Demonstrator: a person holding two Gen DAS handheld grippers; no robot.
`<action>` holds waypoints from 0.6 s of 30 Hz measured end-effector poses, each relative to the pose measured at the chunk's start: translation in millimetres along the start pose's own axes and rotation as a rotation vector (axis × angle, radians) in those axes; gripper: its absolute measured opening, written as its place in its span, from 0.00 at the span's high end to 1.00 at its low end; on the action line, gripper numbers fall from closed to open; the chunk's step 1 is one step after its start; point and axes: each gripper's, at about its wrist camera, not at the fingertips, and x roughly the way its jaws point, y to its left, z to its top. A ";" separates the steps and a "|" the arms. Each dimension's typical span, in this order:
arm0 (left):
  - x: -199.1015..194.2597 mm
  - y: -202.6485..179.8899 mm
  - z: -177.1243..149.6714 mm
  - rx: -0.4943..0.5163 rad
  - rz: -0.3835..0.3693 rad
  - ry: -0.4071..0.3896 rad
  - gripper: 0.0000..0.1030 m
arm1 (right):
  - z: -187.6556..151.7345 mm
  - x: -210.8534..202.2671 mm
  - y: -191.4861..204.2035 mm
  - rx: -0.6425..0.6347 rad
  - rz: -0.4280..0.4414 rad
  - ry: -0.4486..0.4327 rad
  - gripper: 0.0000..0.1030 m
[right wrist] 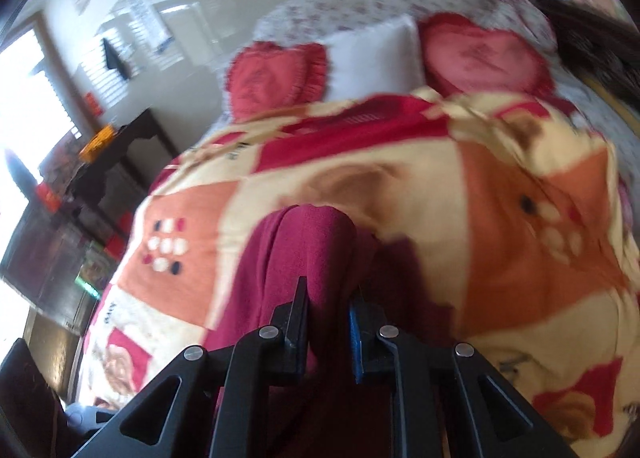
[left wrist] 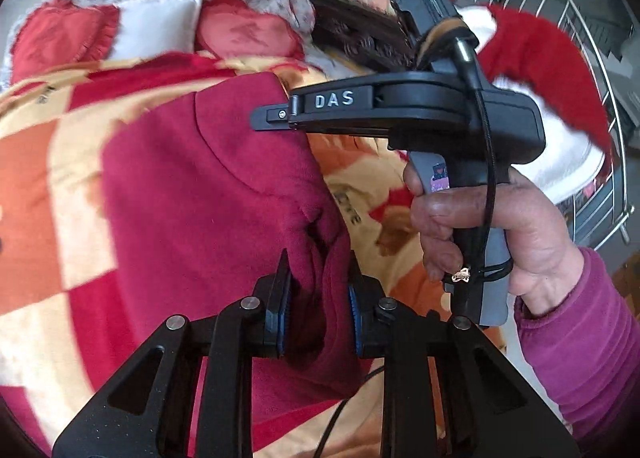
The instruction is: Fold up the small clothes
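A: Garment point(left wrist: 208, 193)? Where?
B: Dark red fleece, lying on the checked blanket point(left wrist: 44, 161) on the bed, pillows point(left wrist: 156, 27) beyond. Both tools have hold of it.
A: Left gripper point(left wrist: 319, 282)?
B: Clamped on a bunched fold at the near edge; cloth fills the gap between the pads.
A: Right gripper point(right wrist: 329, 306)?
B: Jaws drawn in on a raised ridge of the same cloth. Seen from the left camera, it sits just right of the garment, fingers aimed leftward across it.
A: Lie of the cloth?
B: Bulk spreads away and left of the left gripper. Judgement: the fold travels that way; both grips are at the near-right side.
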 end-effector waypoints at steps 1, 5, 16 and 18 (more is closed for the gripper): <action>9.3 -3.3 -0.6 -0.008 0.001 0.024 0.79 | -4.4 3.5 -10.0 0.013 -0.009 0.007 0.85; 27.7 -12.8 -7.8 0.001 -0.022 0.119 0.74 | -25.9 26.7 -45.4 0.088 -0.022 0.048 0.86; -51.7 10.0 -23.7 0.081 0.154 0.038 0.42 | -46.4 -19.6 -16.8 0.046 0.006 0.046 0.30; -46.7 24.5 -28.0 0.051 0.209 0.053 0.42 | -58.4 -22.4 -10.2 0.049 0.032 0.073 0.30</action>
